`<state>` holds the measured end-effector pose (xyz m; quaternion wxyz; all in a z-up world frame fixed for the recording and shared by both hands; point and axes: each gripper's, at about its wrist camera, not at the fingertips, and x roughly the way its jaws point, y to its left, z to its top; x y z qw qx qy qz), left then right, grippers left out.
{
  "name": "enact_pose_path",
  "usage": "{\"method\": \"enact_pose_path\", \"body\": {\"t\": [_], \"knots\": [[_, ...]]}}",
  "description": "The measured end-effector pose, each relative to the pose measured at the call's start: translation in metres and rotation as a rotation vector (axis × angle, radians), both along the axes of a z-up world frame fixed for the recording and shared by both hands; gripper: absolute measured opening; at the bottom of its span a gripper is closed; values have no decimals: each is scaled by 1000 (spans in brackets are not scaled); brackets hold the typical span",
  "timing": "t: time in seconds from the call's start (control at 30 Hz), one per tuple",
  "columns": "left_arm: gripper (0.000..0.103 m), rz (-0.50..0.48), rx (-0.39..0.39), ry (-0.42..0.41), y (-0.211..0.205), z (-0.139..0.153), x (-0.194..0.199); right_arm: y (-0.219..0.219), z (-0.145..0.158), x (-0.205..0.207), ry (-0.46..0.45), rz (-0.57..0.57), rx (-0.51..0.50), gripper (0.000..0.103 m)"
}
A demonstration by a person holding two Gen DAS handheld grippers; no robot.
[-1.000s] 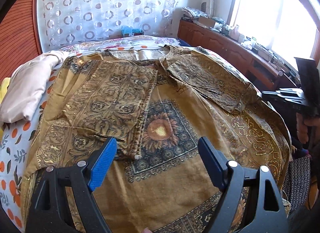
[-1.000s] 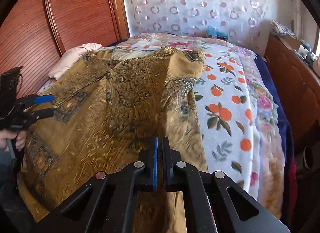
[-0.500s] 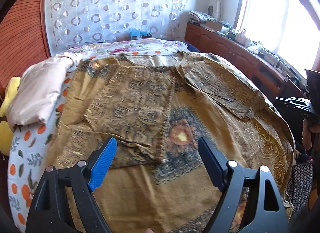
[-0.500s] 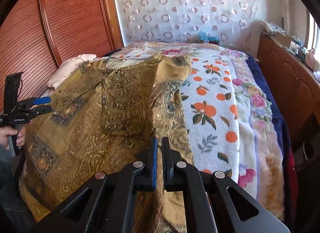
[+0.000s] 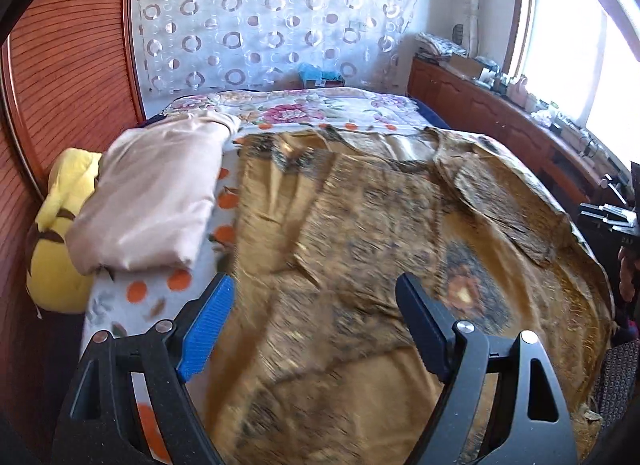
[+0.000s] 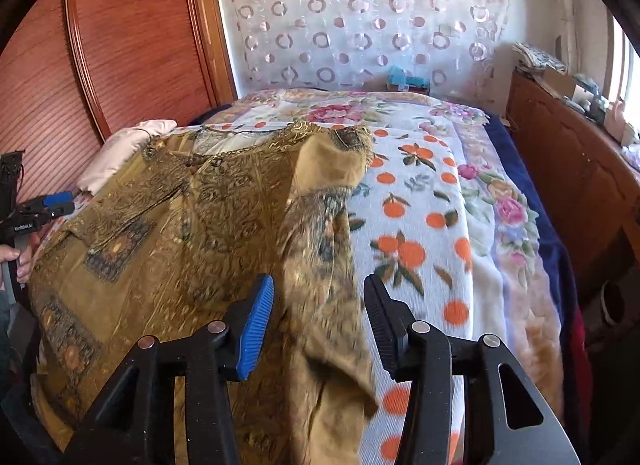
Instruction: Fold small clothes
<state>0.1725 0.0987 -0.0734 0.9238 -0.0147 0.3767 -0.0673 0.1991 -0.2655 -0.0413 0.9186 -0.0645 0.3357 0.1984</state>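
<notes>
- The gold patterned garment point(image 5: 360, 225) lies spread over most of the bed point(image 6: 420, 225), on an orange-print blanket; in the left wrist view it fills the frame from 12 o'clock down to 6 o'clock.
- The left gripper point(image 5: 312, 321) hovers over the cloth with its jaws wide apart, holding nothing.
- The right gripper point(image 6: 320, 317) also has its jaws apart; a raised fold of the garment's edge stands between them, but they are not closed on it.
- A folded beige cloth point(image 5: 156, 193) and a yellow cushion point(image 5: 64, 233) sit at 9 o'clock in the left view, beside the garment.
- The fabric looks thin, light and limp, with a slight sheen, so it may slide and sag when lifted.
- Best hold, I judge: pinch the hem or a sleeve edge at a corner, one gripper per corner, keeping it taut.
</notes>
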Motion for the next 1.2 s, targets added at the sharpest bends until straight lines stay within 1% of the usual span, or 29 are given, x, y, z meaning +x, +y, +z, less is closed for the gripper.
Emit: {"method": "enact_pose_path", "body": {"t": [0.07, 0.2, 0.27, 0.37, 0.4, 0.43, 0.47, 0.63, 0.77, 0.87, 1.2], "knots": [[84, 0, 25, 3, 5, 1, 17, 8, 3, 18, -2, 5, -25, 49], [84, -13, 41, 24, 12, 2, 50, 23, 4, 64, 29, 9, -27, 54], [77, -21, 48, 41, 15, 1, 67, 29, 1, 88, 50, 5, -29, 55], [77, -34, 37, 78, 19, -5, 96, 36, -4, 118, 80, 6, -45, 56], [75, -32, 38, 85, 19, -6, 101, 38, -7, 128, 89, 5, -48, 57], [70, -31, 46, 99, 20, -8, 113, 38, -9, 137, 100, 3, -51, 57], [68, -31, 52, 111, 20, -11, 119, 39, -11, 146, 112, 0, -51, 57], [68, -27, 75, 148, 18, -18, 152, 34, -16, 186, 144, -8, -41, 58], [66, -34, 72, 172, 18, -23, 169, 37, -16, 202, 151, 10, -22, 58], [66, -42, 91, 178, 15, -25, 177, 38, -18, 212, 149, 24, -16, 58], [66, -49, 130, 199, 10, -29, 191, 42, -22, 218, 133, 46, -35, 58]]}}
